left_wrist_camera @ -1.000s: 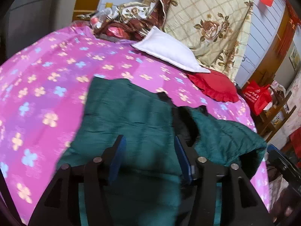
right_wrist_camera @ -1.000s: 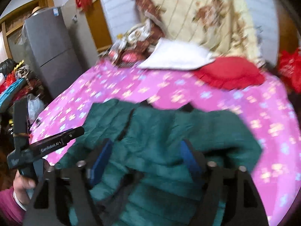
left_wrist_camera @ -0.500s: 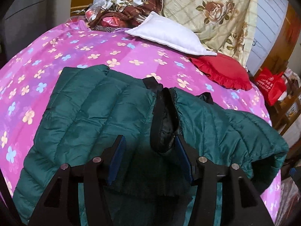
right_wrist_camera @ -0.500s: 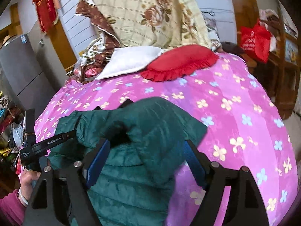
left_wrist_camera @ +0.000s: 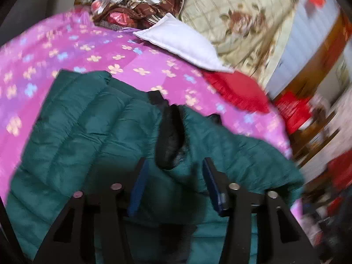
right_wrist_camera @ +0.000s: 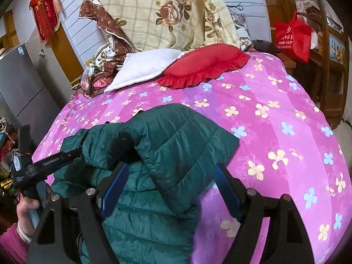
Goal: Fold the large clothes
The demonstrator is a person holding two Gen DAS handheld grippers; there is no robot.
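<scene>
Each gripper is matte black plastic with two angular arms, triangular cut-outs near the base and round silver screw heads on the joints. The left gripper [left_wrist_camera: 173,184] and right gripper [right_wrist_camera: 171,189] both carry flat blue pads [right_wrist_camera: 115,190] on the inner finger faces. At the lower left of the right wrist view, the left hand [right_wrist_camera: 27,206] shows bare skin, a pale bangle and a pink sleeve [right_wrist_camera: 11,246].

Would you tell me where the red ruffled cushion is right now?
In the right wrist view the red cushion lies at the bed's far end, overlapping the white pillow to its left.
</scene>
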